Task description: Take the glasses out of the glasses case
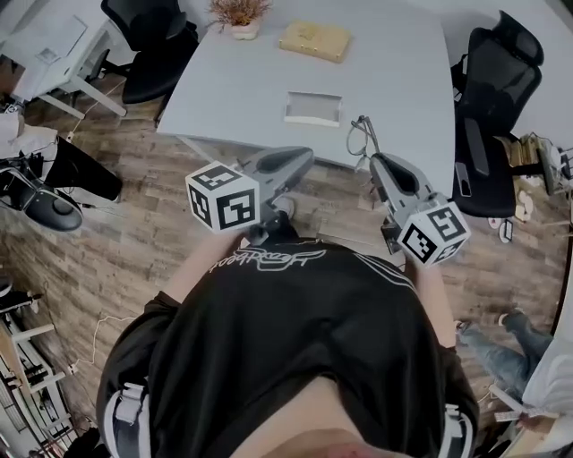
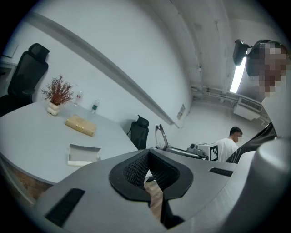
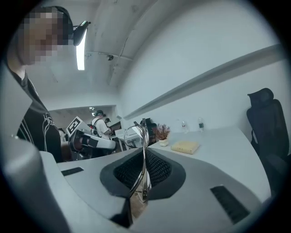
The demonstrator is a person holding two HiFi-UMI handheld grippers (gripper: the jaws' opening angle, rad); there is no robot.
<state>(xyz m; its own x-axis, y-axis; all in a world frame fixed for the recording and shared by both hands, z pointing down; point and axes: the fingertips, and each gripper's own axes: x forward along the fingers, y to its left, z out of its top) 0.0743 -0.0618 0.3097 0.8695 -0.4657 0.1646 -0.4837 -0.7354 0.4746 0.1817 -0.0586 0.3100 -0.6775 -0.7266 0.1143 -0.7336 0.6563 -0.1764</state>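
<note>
My right gripper (image 1: 374, 165) (image 3: 143, 159) is shut on the thin metal-framed glasses (image 1: 361, 136) (image 3: 135, 135), pinching them by the frame so the lenses stick up past the jaw tips. It hovers just off the near edge of the grey table (image 1: 394, 80). The white glasses case (image 1: 313, 108) (image 2: 83, 154) lies open on the table, with nothing visible inside. My left gripper (image 1: 303, 161) (image 2: 148, 157) is shut with nothing between its pads, held beside the right one, short of the table edge. In the left gripper view the glasses (image 2: 160, 136) show to the right.
A yellow box (image 1: 314, 40) and a small potted dry plant (image 1: 240, 16) stand at the table's far side. Black office chairs sit at the left (image 1: 152, 40) and right (image 1: 492, 98) of the table. Another person (image 2: 229, 144) stands in the background.
</note>
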